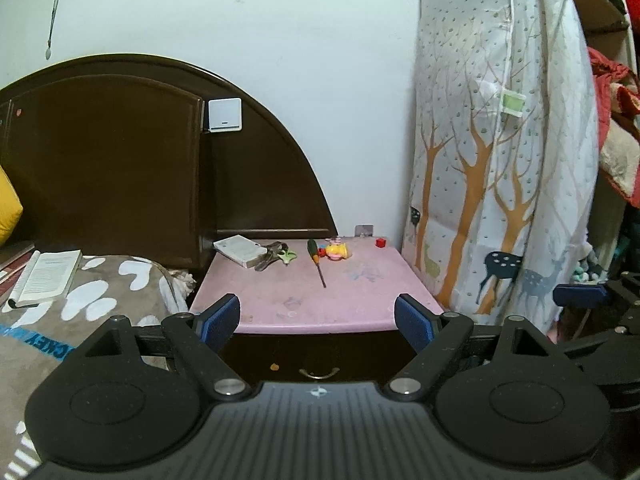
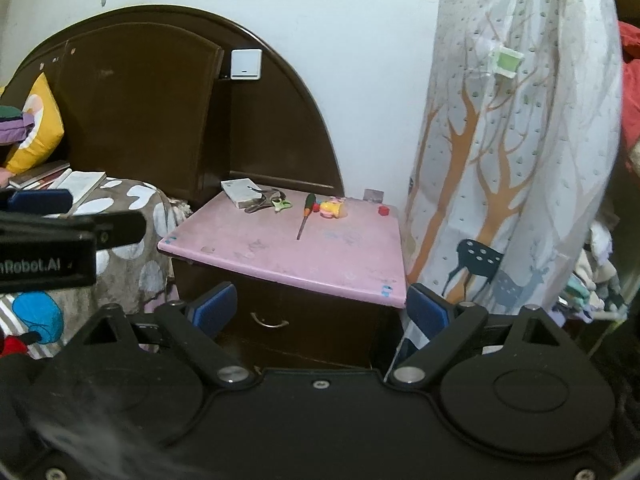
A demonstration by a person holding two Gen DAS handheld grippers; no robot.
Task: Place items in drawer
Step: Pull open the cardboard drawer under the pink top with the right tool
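Pink laminate covers the nightstand top [image 1: 316,300] that fills the middle of the left wrist view, and the items lie toward its far edge: a white box [image 1: 237,251] at the left with green-handled scissors [image 1: 280,258] against it, a screwdriver [image 1: 316,260] with a green and orange handle pointing its shaft toward the camera, a yellow toy [image 1: 338,251] just beside the handle, and a small red cube [image 1: 380,243] further right. The left gripper [image 1: 318,320] is spread wide and holds nothing; its blue pads [image 1: 218,320] frame the near edge of the top, well short of the items. Below that edge the dark drawer front shows its brass handle [image 1: 319,373], and the drawer is closed. From the right wrist view the nightstand [image 2: 288,240] is seen at an angle from the right, the same screwdriver [image 2: 305,216], toy [image 2: 332,208], scissors [image 2: 276,203], box [image 2: 240,192] and cube [image 2: 384,211] lying at its back. The right gripper [image 2: 320,312] is also wide apart and empty, its pads [image 2: 212,312] level with the drawer handle [image 2: 270,322], which sits just ahead between them, untouched. Part of the left gripper [image 2: 60,232] juts in from the left edge, beside the patterned blanket [image 2: 136,220] on the bed.
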